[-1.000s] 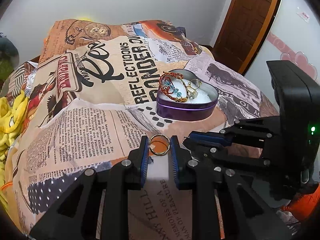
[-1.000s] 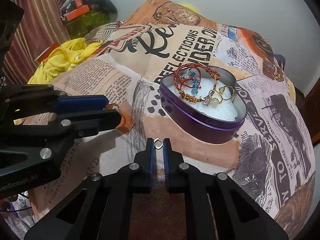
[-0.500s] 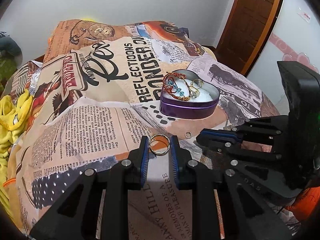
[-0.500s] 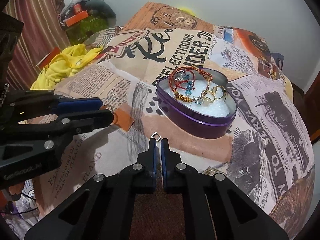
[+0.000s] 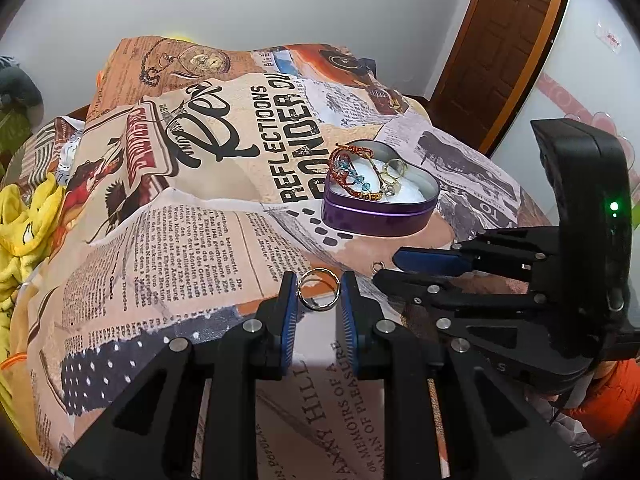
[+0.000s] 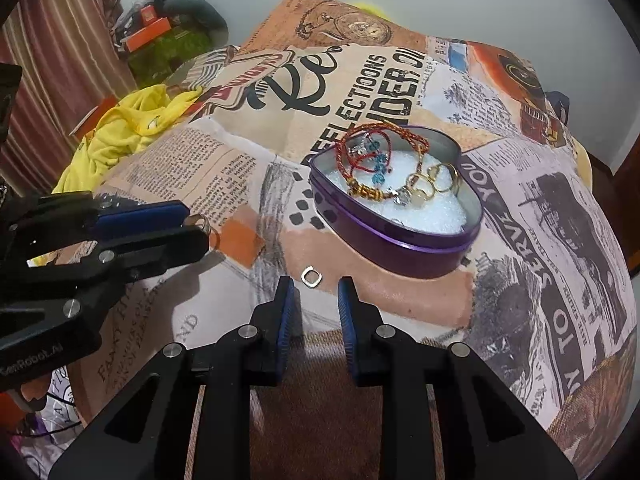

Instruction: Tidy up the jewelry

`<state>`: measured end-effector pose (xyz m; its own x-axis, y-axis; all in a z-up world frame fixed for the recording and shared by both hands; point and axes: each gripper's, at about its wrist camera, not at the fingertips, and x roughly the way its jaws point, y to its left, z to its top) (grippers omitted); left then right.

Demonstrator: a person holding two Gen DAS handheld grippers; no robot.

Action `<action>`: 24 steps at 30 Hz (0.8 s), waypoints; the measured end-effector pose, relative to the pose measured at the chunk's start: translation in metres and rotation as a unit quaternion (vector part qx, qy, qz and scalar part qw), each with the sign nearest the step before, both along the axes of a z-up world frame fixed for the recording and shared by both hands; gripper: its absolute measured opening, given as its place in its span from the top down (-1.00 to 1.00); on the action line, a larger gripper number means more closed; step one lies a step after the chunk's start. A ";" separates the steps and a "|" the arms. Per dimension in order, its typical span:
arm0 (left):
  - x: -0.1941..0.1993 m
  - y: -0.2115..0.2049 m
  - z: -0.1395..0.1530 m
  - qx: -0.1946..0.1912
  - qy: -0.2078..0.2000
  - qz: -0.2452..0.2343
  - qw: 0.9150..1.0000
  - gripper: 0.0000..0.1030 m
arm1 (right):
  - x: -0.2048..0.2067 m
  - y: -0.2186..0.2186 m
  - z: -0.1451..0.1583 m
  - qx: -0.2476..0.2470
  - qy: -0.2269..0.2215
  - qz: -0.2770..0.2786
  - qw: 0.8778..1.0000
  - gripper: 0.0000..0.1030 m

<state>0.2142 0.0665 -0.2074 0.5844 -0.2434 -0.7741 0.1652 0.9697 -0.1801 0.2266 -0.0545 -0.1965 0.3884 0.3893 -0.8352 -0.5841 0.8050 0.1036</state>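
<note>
Left tongs pinch a ring; right tongs opening behind small ring.

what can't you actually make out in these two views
- Left wrist view: the small ring on the bedspread is too tiny to read its shape; the right gripper, its jaws opening, covers the cloth behind.
- Right wrist view: the round ring in the left gripper is mostly hidden by its fingers.
- Both views: how many rings lie tangled in the heart tin.

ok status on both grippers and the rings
Left gripper shut on silver ring. Right gripper opening, small ring loose on cloth. Path to heart tin clear.
</note>
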 end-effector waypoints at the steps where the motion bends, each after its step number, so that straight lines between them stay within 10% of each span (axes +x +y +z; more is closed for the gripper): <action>1: 0.000 0.000 0.000 0.000 0.000 0.000 1.000 0.60 | 0.001 0.001 0.000 -0.001 -0.001 0.000 1.000 0.61; 24: -0.006 -0.003 0.004 0.014 -0.001 0.005 1.000 0.60 | -0.002 -0.006 0.006 0.013 -0.009 -0.001 1.000 0.91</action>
